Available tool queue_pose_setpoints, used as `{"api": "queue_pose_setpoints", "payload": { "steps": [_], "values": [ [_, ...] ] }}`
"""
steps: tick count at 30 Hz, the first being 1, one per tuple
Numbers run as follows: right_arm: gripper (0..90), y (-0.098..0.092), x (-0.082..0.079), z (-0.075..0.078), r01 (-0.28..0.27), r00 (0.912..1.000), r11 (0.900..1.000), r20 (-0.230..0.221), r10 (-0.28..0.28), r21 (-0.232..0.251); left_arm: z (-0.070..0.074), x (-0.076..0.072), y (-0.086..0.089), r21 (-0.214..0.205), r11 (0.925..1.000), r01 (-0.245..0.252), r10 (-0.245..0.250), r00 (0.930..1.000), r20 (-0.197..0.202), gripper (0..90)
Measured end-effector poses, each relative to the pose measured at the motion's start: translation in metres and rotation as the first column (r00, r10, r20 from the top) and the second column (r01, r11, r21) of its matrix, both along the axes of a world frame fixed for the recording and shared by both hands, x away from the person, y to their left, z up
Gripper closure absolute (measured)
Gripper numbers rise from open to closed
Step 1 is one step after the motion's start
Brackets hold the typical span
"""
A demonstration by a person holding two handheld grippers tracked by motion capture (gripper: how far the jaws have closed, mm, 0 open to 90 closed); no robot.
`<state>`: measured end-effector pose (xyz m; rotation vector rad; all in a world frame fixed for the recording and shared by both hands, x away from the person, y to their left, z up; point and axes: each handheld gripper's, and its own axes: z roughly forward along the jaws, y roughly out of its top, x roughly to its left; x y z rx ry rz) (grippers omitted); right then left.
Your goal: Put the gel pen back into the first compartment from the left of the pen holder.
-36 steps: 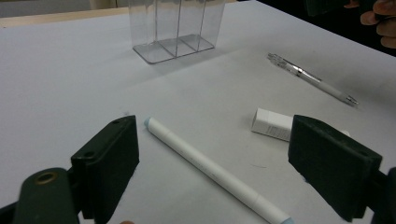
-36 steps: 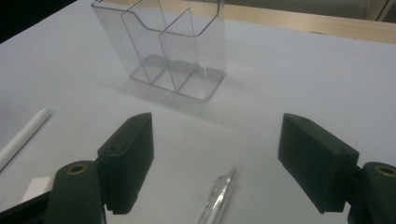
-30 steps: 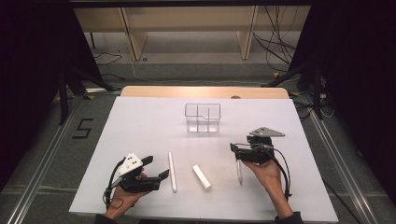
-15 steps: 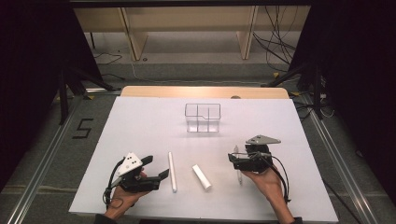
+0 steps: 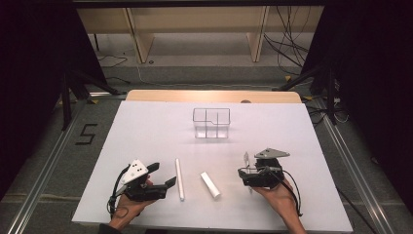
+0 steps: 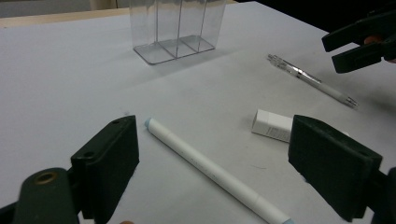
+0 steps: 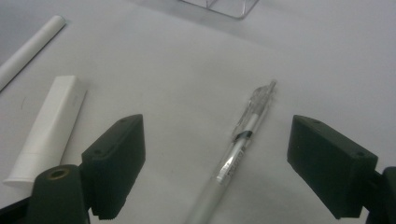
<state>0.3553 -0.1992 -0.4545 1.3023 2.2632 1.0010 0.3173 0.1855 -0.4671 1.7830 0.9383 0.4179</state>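
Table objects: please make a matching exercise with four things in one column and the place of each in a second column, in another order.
Things:
1. clear plastic divided organizer box
2. long white marker
3. short white rectangular eraser
4. clear retractable pen

Places:
A. lying between the open jaws of the right gripper
B. standing far from the person, near the table's middle
C. lying just ahead of the open left gripper
D. lying on the white table between the marker and the pen

Pairs: 1-B, 2-C, 3-D, 4-A
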Motion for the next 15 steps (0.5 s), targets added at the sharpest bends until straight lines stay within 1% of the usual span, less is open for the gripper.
{"api": "queue_pose_setpoints", "payload": {
  "steps": [4,7,15],
  "values": [
    [19.9,0.0006,-0.0032,-0.0002,0.006,1.0,1.0,0.0,-0.006,-0.006,-0.0002,0.0,-0.0002,0.004,1.0,0.001,-0.001,1.0,0.002,15.7],
    [20.0,0.0013,-0.0044,-0.0015,0.008,0.9999,0.9999,-0.012,-0.008,-0.007,-0.0004,0.0008,0.0,0.003,1.0,0.0,0.0,1.0,0.0,15.7],
    [23.5,-0.0006,-0.007,-0.0069,0.023,0.9992,0.9992,-0.033,-0.024,-0.033,-0.0002,0.0005,-0.0012,0.01,0.9999,0.005,-0.005,1.0,0.005,15.7]
  ]
}}
